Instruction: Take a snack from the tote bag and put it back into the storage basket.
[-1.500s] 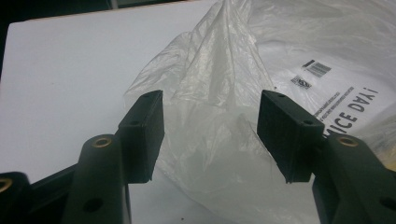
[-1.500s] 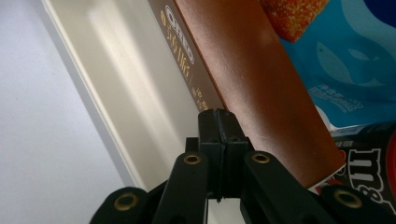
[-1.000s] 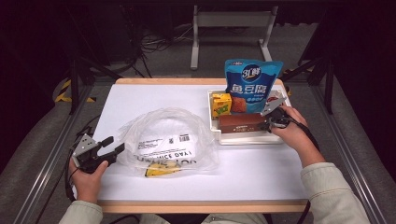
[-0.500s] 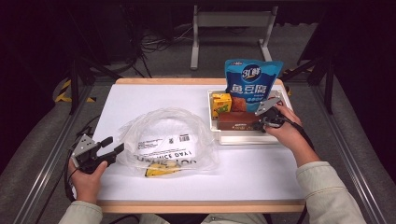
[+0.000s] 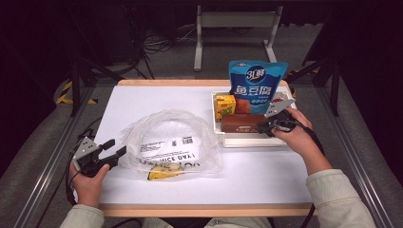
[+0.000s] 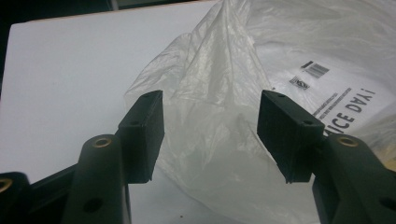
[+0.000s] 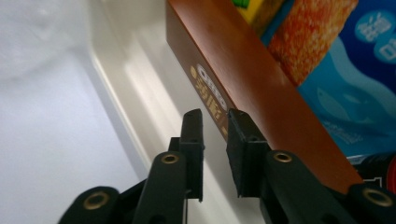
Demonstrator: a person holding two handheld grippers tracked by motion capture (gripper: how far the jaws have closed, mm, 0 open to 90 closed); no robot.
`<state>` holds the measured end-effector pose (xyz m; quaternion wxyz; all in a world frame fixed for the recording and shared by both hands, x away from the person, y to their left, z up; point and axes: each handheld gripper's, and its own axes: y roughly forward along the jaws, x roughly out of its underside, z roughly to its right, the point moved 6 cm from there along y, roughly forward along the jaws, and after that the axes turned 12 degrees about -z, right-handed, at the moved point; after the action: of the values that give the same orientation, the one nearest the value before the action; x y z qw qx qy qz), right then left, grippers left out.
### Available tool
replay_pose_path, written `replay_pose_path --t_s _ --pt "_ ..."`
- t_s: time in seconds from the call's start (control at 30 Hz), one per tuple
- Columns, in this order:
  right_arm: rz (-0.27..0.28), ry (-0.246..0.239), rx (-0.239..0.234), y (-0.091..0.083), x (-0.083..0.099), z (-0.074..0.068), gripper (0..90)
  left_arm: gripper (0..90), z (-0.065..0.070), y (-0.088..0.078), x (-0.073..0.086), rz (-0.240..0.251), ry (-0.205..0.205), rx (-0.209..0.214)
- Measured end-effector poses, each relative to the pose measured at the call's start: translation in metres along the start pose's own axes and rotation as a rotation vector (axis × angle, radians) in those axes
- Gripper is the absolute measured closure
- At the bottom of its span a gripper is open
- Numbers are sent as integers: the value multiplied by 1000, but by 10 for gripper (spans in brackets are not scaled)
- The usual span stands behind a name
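Inside the white tray [image 5: 247, 140] at the table's right, the right gripper [image 7: 215, 122] is hovering at the brown box [image 5: 243, 122], its jaws having just been parting slightly, nothing between them. Near the left edge, the left gripper [image 6: 210, 126] is standing spread wide, straddling the clear plastic bag [image 5: 168, 142] without squeezing it.

Left claw [image 5: 114, 151], at seven o'clock, held low in the left hand [image 5: 88, 178], jaws spread wide and pointing toward three o'clock. Right claw [image 5: 266, 126], at two o'clock, gripped by the right hand [image 5: 297, 137], pointing toward nine o'clock; jaws narrowly parted, just been opening, nothing between them.
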<state>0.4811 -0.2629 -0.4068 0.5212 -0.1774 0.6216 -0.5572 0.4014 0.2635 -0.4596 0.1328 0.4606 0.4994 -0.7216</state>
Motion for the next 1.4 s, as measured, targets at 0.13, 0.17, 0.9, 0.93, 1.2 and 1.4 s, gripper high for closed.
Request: replay_pose_path --t_s 0.13,0.17,0.9,0.93,1.2,1.4 --pt "127 49 -15 -18 -4 -12 554 416 5 -6 3 0 19 -3" --pt "171 73 -22 -21 -5 -15 465 415 6 -7 3 2 15 0" --pt "403 223 49 -55 36 -54 254 401 13 -26 23 -20 45 26" --pt "403 223 49 -55 36 -54 254 399 13 -26 23 -20 45 26" --pt "420 269 61 -44 56 -63 253 395 14 -30 27 -19 45 40" --pt "416 305 67 -30 69 -66 253 395 14 -29 27 -21 54 45"
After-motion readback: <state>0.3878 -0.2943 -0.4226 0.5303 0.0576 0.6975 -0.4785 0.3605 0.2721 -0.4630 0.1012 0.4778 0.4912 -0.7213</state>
